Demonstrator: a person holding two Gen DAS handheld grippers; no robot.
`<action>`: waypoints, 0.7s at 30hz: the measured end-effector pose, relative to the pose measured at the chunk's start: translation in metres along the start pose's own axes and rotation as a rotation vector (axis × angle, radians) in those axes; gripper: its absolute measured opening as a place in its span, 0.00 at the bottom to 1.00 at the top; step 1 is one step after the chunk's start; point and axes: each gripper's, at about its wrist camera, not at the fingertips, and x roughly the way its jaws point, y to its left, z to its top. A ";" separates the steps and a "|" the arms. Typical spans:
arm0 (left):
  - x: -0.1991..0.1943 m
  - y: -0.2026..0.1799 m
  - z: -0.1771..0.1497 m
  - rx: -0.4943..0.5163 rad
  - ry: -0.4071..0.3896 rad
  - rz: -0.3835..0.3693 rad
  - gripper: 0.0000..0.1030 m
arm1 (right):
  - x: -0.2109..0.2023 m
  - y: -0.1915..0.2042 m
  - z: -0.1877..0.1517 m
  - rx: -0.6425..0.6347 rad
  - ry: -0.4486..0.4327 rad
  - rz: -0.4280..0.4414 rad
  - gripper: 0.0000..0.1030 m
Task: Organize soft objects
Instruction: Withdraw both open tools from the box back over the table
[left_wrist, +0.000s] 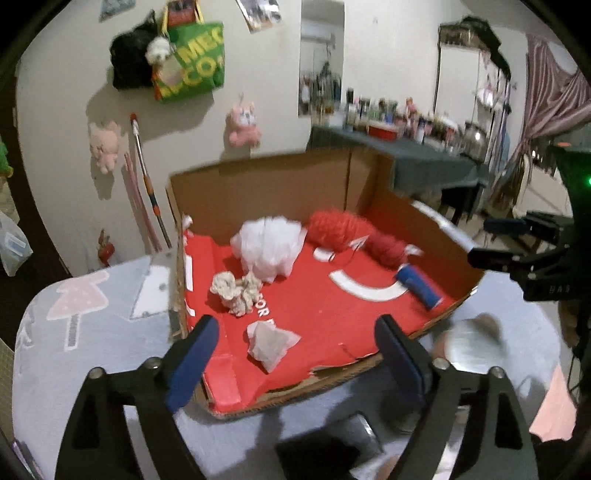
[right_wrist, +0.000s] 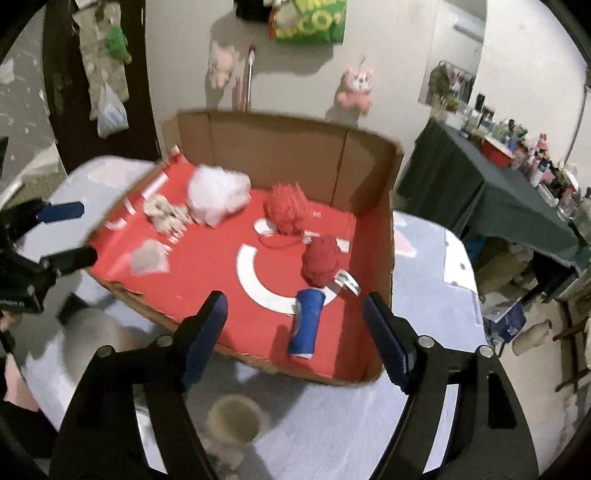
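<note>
1. The left tool (left_wrist: 295, 354) hangs above the near edge of the box (left_wrist: 266, 188), its blue-padded jaws spread wide with nothing between them; the right tool (right_wrist: 295, 332) hangs over the near right part of the same box, also spread wide and empty.
2. A roll of tape (right_wrist: 234, 419) lies on the grey counter (right_wrist: 424, 332) just below the right tool, outside the box.
3. Nearest in the box, a crumpled mesh pouch (left_wrist: 271, 341) lies by the front edge; a blue roll (right_wrist: 306, 323) lies on its side toward the right wall.
4. Further in, a knotted cream rope bundle (left_wrist: 236, 291) sits near the left side; a dark red yarn ball (right_wrist: 321, 264) sits just behind the blue roll.
5. Toward the back wall, a white fluffy bundle (left_wrist: 267, 249) sits just behind the rope; a brighter red yarn ball (right_wrist: 286, 212) lies to its right, apart from it.
6. Beyond the box, stuffed toys (left_wrist: 243, 123) and a green bag (left_wrist: 194, 61) hang on the wall.
</note>
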 end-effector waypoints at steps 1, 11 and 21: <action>-0.007 -0.001 -0.001 -0.005 -0.018 0.003 0.92 | -0.010 0.002 -0.002 0.010 -0.022 0.006 0.79; -0.082 -0.035 -0.032 -0.025 -0.231 0.073 1.00 | -0.092 0.035 -0.048 0.056 -0.228 -0.006 0.87; -0.098 -0.060 -0.080 -0.065 -0.286 0.118 1.00 | -0.114 0.066 -0.108 0.072 -0.347 -0.125 0.89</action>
